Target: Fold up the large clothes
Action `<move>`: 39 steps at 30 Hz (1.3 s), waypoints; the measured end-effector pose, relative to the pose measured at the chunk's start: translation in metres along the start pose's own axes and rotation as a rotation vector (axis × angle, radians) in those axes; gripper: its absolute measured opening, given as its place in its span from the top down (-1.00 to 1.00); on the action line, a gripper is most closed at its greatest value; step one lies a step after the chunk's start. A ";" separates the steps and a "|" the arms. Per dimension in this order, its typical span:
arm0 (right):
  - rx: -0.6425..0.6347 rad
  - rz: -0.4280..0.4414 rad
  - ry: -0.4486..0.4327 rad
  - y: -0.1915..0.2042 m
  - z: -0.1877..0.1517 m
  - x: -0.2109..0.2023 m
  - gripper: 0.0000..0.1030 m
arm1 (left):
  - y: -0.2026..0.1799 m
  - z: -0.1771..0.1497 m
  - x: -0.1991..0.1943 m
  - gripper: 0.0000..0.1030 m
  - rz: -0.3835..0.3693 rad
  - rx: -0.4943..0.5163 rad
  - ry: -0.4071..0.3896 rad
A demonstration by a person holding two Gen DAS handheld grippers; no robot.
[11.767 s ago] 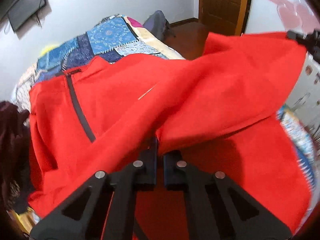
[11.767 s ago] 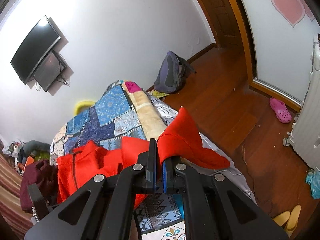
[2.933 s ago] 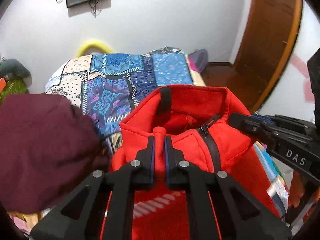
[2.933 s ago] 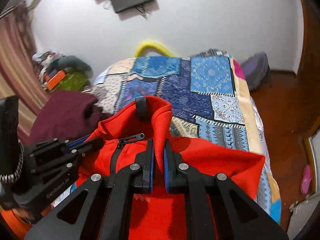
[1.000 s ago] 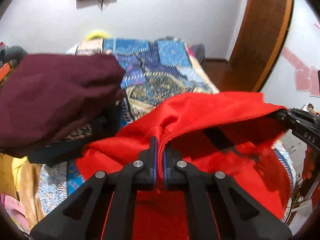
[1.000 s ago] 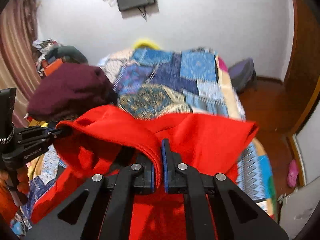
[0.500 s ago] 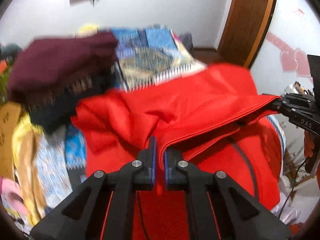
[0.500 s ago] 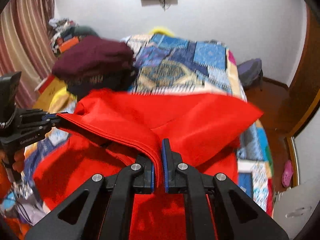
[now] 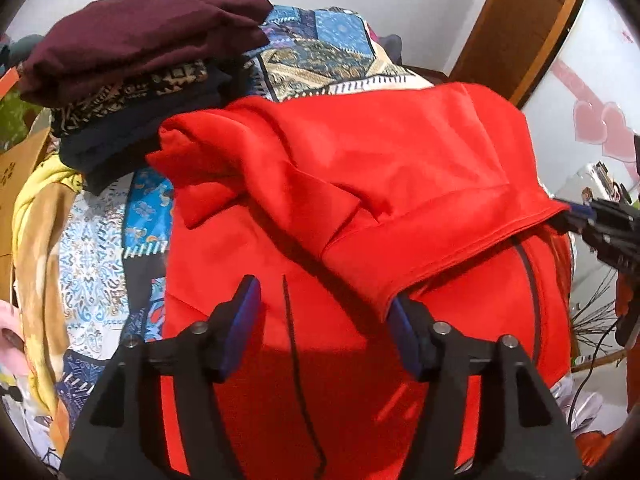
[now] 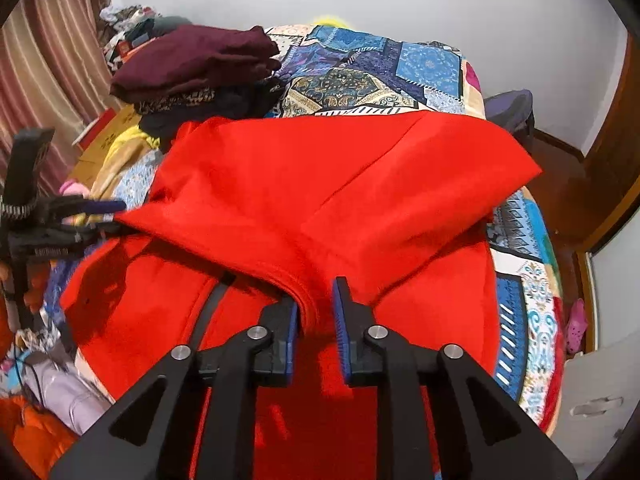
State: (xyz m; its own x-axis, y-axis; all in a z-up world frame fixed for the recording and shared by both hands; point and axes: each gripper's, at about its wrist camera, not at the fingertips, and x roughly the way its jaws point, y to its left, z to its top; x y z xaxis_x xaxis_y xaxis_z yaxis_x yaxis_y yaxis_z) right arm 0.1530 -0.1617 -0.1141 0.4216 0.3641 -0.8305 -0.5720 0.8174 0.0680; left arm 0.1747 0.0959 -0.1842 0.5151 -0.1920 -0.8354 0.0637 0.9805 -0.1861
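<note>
A red zip jacket (image 9: 360, 184) lies on the bed, its upper half folded over the lower half. In the left wrist view my left gripper (image 9: 324, 312) hovers over the fold's hem; its jaws are opening, stand wide, and only the right pad (image 9: 400, 332) brushes the hem's corner. In the right wrist view my right gripper (image 10: 316, 312) has its jaws opening a little; the fold's edge (image 10: 304, 300) sits between them against the left pad, clear of the right pad. The black zip (image 9: 292, 340) shows on the lower layer. Each gripper shows in the other's view, right (image 9: 592, 220) and left (image 10: 92, 208).
A stack of folded clothes with a maroon one on top (image 10: 192, 64) sits at the bed's back left. The patchwork quilt (image 10: 380, 68) covers the bed. A yellow garment (image 9: 36, 220) lies at the left, a backpack (image 10: 512, 112) and a wooden door (image 9: 520, 20) stand at the right.
Both grippers came down and laid the jacket's lifted half onto the lower half. The left jaws, shut on the hem before, now stand wide apart; the right jaws parted slightly.
</note>
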 end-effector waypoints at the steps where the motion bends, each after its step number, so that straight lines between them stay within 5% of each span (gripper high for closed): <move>1: -0.004 -0.004 0.000 0.000 -0.002 -0.002 0.58 | 0.002 0.002 -0.003 -0.22 0.002 0.001 -0.007; 9: 0.089 -0.032 -0.065 -0.029 0.004 -0.029 0.38 | 0.040 0.018 -0.031 -0.42 0.072 -0.105 -0.097; 13: 0.193 -0.068 -0.115 -0.056 0.019 -0.036 -0.02 | 0.065 0.036 -0.027 -0.42 0.106 -0.182 -0.116; 17: 0.349 -0.034 -0.122 -0.088 0.029 -0.028 -0.04 | 0.092 0.058 -0.012 -0.42 0.079 -0.293 -0.124; 26: 0.636 0.070 -0.054 -0.143 0.032 0.014 -0.04 | 0.131 0.110 0.059 -0.43 -0.144 -0.548 -0.057; 31: 0.690 0.103 -0.022 -0.160 0.036 0.039 -0.04 | 0.156 0.116 0.105 -0.48 0.010 -0.642 -0.031; 39: 0.761 0.179 0.062 -0.180 0.038 0.088 -0.04 | 0.178 0.085 0.148 -0.76 -0.106 -0.710 0.024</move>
State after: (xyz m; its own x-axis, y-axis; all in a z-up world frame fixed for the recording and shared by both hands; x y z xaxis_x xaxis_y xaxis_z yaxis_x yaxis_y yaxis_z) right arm 0.3192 -0.2598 -0.1785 0.3157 0.5123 -0.7987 0.0215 0.8377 0.5458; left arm 0.3346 0.2455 -0.2971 0.5178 -0.2936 -0.8036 -0.4634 0.6933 -0.5519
